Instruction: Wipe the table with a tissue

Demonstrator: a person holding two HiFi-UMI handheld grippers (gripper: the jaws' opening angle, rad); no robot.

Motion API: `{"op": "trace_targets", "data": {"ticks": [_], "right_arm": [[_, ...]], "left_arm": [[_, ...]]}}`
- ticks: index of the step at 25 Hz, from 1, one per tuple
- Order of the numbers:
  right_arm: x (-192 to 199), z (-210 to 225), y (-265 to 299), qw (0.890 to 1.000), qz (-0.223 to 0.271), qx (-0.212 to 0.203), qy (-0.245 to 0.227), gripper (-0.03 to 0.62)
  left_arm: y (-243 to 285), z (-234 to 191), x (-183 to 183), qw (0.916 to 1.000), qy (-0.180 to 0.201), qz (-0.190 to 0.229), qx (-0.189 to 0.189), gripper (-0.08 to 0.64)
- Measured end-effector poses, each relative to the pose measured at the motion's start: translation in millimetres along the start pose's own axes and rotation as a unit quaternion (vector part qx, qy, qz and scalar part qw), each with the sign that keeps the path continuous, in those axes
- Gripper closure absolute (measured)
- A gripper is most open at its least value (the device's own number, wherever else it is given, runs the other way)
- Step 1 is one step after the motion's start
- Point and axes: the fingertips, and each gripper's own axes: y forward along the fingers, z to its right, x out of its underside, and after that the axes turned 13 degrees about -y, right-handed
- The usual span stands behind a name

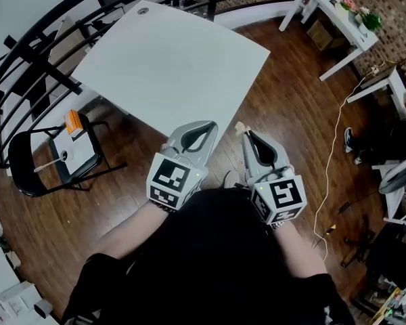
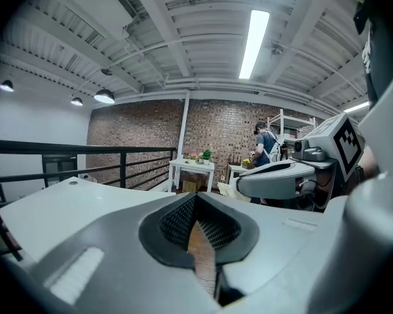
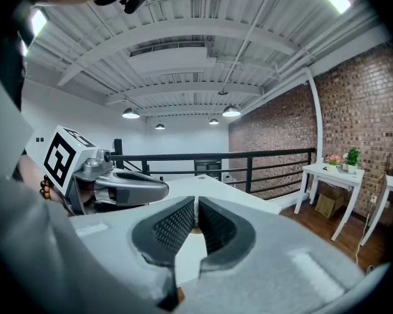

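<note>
Smooth white square table (image 1: 169,66) at 12 o'clock, black folding chair (image 1: 19,171) at 9. Left gripper (image 1: 212,125) is pinched together, empty; right gripper (image 1: 247,133) nips a crumpled cream tissue (image 1: 240,126).

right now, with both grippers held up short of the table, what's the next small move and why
Probably carry the right gripper forward and down onto the table: its shut jaws seem to pinch a tissue, but it hangs short of the near edge, over the floor.

Left tool (image 1: 208,124) closed, empty; right tool (image 1: 247,134) pinches tissue (image 1: 240,126).
</note>
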Motion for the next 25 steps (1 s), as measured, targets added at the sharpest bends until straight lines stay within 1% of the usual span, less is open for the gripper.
{"op": "trace_targets", "data": {"ticks": [5,12,18,25], "right_arm": [[-2,7,9,1.0,0.0,0.003,-0.001,0.584],[9,25,21,1.0,-0.006,0.005,0.008,0.583],[23,56,36,1.0,-0.018,0.0,0.018,0.584],[47,95,66,0.999,-0.039,-0.024,0.027,0.584]], "left_arm": [[6,-7,-1,1.0,-0.001,-0.002,0.0,0.545],[29,-12,-1,0.9999,-0.001,-0.013,0.001,0.545],[67,-16,0,0.9996,-0.006,-0.028,-0.001,0.545],[119,-31,9,0.9981,-0.024,-0.054,-0.016,0.545]]}}
